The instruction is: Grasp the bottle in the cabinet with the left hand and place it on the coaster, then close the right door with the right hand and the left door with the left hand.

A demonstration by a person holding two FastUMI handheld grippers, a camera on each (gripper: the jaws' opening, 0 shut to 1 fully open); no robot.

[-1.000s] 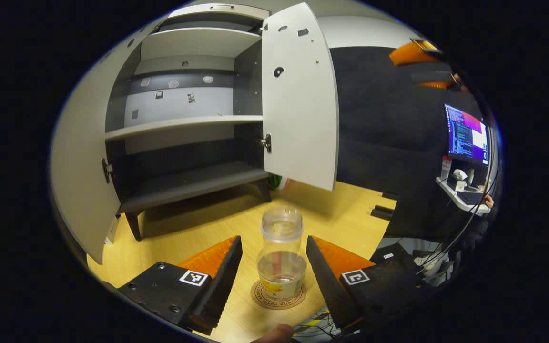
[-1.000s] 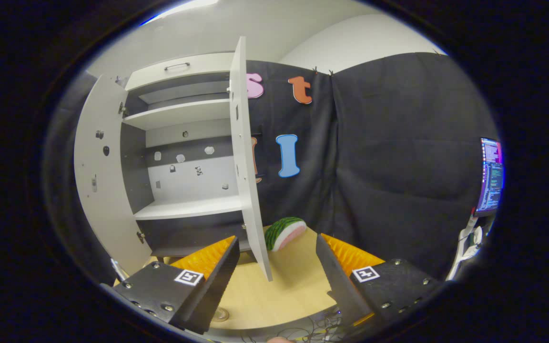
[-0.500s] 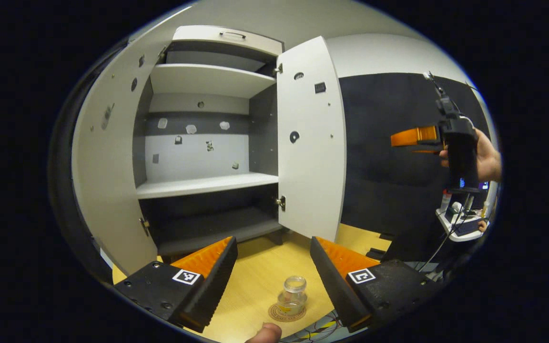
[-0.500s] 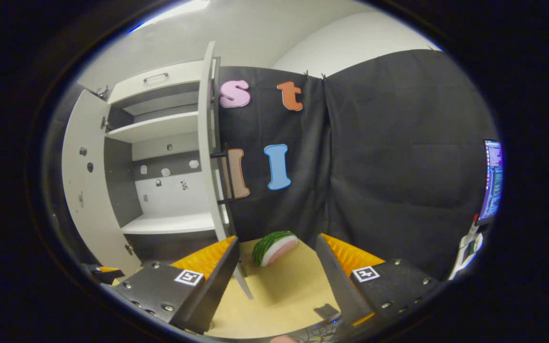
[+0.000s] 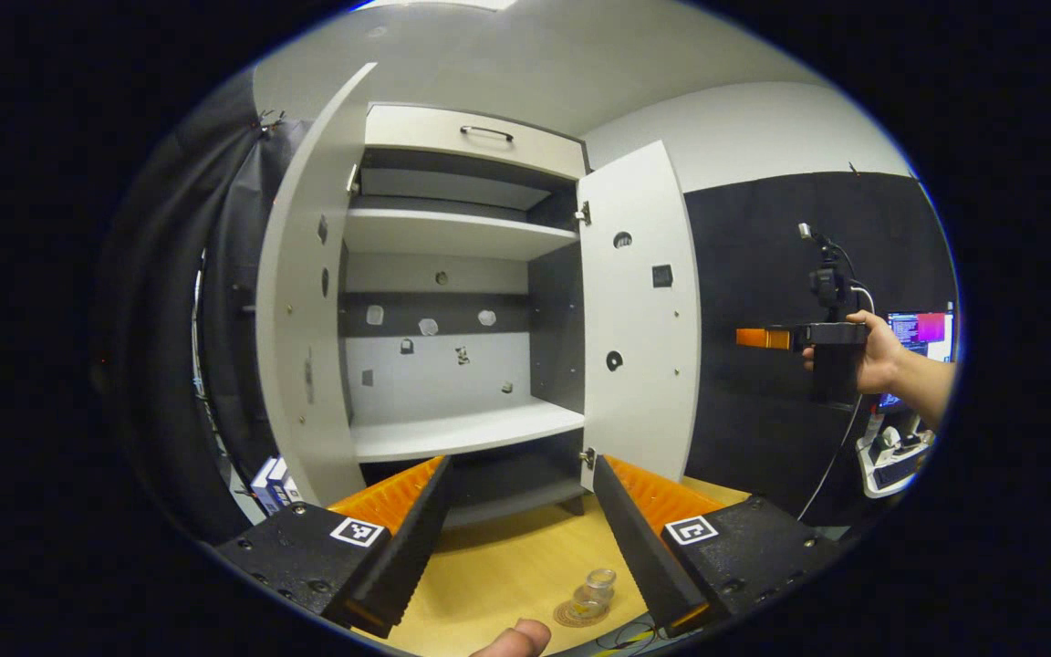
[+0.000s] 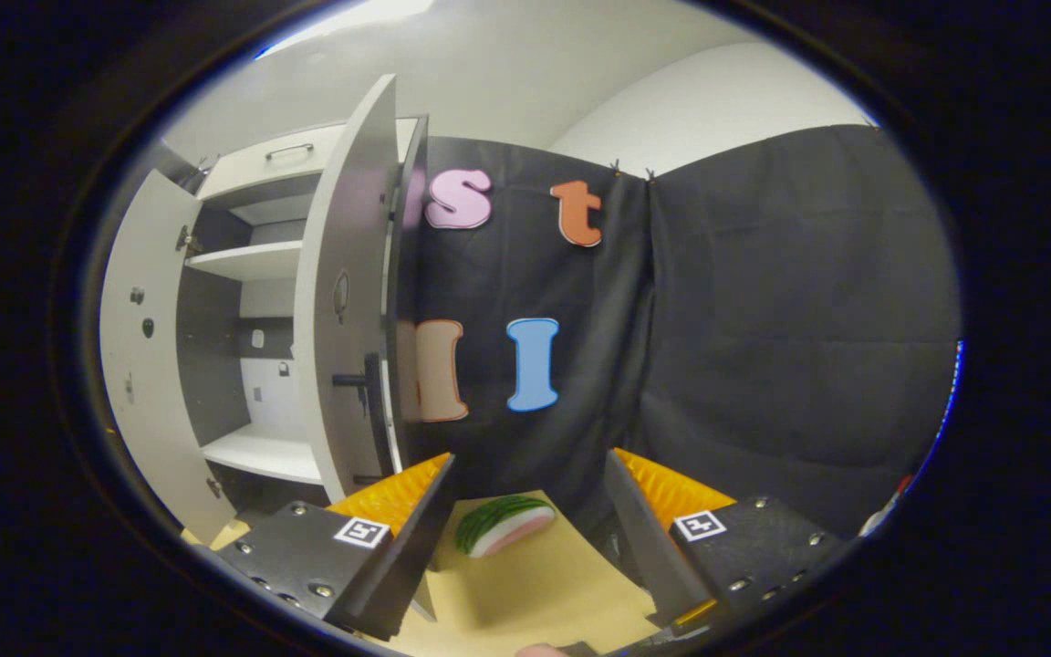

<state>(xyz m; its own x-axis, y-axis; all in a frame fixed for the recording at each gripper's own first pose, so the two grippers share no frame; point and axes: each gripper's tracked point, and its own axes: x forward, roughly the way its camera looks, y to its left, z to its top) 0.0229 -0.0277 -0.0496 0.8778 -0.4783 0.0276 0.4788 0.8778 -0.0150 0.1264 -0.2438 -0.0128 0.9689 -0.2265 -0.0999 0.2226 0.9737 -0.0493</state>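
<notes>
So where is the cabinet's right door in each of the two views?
Left gripper view: the right door stands open, right of centre, its inner face toward the camera.
Right gripper view: the right door is left of centre, seen nearly edge-on.
Shared landmark: the top drawer handle.

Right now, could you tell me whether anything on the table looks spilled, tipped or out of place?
Nothing stands out: the clear plastic bottle stands upright on the round brown coaster, and a watermelon-slice toy lies on the wooden table.
</notes>
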